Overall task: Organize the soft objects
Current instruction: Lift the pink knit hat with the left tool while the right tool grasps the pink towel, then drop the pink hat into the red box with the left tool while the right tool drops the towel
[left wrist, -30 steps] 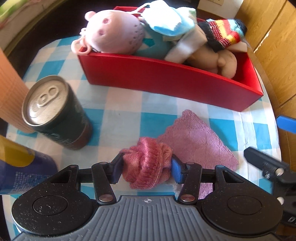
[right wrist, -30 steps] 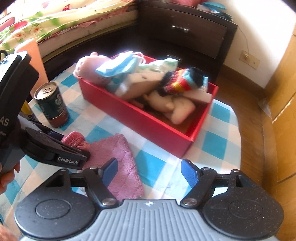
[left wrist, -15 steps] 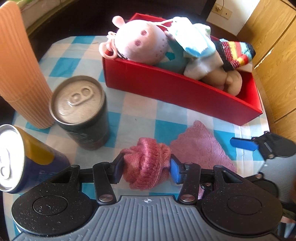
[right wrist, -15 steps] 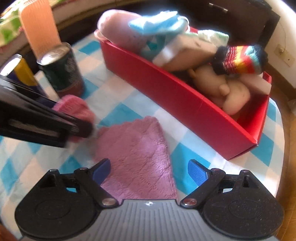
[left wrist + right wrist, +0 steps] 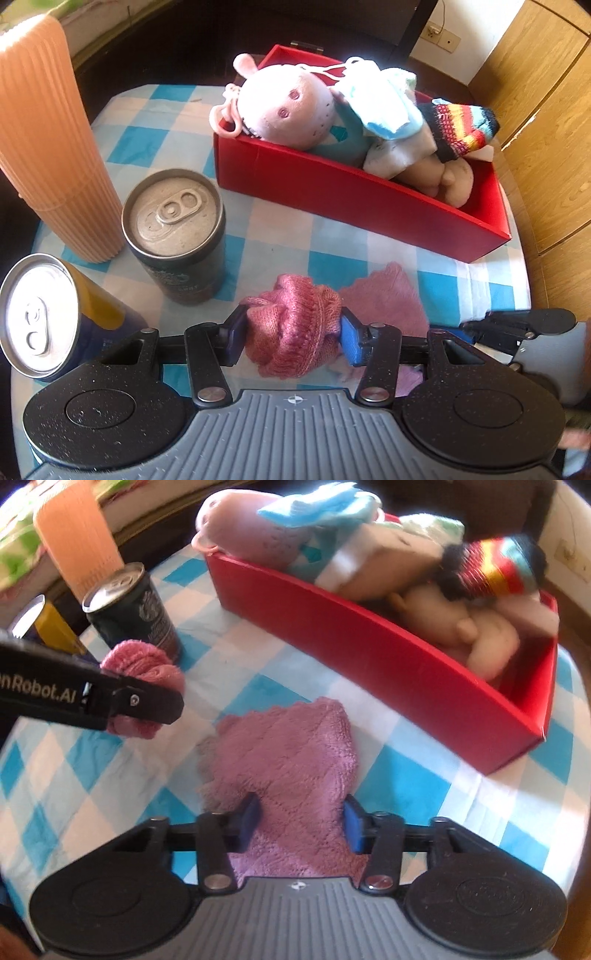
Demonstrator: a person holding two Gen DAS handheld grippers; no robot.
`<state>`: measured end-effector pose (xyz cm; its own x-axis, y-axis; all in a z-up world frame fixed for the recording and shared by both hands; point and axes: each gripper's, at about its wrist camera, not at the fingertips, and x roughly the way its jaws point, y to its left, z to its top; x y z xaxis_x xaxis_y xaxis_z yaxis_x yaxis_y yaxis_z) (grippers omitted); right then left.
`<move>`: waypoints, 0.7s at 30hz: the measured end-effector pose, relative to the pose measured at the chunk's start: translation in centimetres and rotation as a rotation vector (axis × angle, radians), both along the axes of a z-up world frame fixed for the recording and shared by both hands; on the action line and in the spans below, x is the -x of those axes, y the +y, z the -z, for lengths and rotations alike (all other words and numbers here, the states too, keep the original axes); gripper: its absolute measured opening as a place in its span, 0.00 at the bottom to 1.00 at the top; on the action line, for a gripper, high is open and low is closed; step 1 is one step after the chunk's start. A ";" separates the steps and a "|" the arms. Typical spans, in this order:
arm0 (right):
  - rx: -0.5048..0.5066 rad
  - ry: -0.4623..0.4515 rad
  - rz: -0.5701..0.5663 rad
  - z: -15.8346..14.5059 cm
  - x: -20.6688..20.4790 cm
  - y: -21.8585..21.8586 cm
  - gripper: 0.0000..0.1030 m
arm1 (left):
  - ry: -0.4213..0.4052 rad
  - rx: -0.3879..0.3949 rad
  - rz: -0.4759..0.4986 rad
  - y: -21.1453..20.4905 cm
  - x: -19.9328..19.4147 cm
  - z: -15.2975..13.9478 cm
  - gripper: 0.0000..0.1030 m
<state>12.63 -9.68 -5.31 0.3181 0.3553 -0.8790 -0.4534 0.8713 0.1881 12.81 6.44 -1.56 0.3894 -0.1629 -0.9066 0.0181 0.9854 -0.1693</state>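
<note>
Since the earlier frames the right hand-held gripper (image 5: 301,818) has come down over the purple cloth (image 5: 284,760), and its jaws have just been closing, with the cloth between them. They still stand visibly apart in the right wrist view, a blue pad at each edge of the cloth, so I cannot tell that they pinch it yet. The left hand-held gripper (image 5: 291,334) is clamped on the pink knitted ball (image 5: 293,328) and has lifted it slightly clear of the checked bench (image 5: 280,236).

The cloth lies flat on the bench, directly under and ahead of the right gripper, its length running away from the pads toward the red box (image 5: 388,653). The box sits beyond, its long side slanting from upper left to lower right, already heaped with a plush toy (image 5: 284,107) and socks. The right hand is the nearer to the cloth; the box lies forward of both hands, with the dark can (image 5: 177,236) standing left of the ball.
</note>
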 end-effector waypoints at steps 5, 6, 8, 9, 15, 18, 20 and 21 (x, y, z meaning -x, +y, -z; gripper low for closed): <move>-0.067 0.037 0.065 -0.6 -0.2 -2.6 0.00 | -0.011 0.009 0.001 -0.1 -0.1 -0.4 0.51; -0.078 0.039 0.075 -0.7 -0.2 -2.9 0.00 | -0.013 0.012 0.001 -0.1 -0.1 -0.5 0.51; -0.089 0.042 0.074 -0.9 -0.2 -3.1 0.00 | -0.014 0.014 0.003 -0.1 -0.1 -0.6 0.51; -0.085 0.033 0.074 -1.1 -0.1 -3.1 0.00 | -0.015 0.014 0.003 -0.2 -0.1 -0.6 0.51; -0.189 -0.015 0.104 -4.1 -0.2 -4.5 0.00 | -0.058 0.054 0.010 -0.3 -0.1 -2.3 0.51; -0.253 -0.052 0.126 -6.2 -0.2 -5.5 0.00 | -0.091 0.085 0.008 -0.3 -0.1 -3.5 0.51; -0.303 -0.063 0.146 -7.2 -0.4 -6.3 0.00 | -0.112 0.107 0.006 -0.2 -0.1 -4.4 0.51; -0.329 -0.064 0.157 -7.6 -0.5 -6.7 0.00 | -0.124 0.119 0.004 -0.3 -0.2 -4.9 0.51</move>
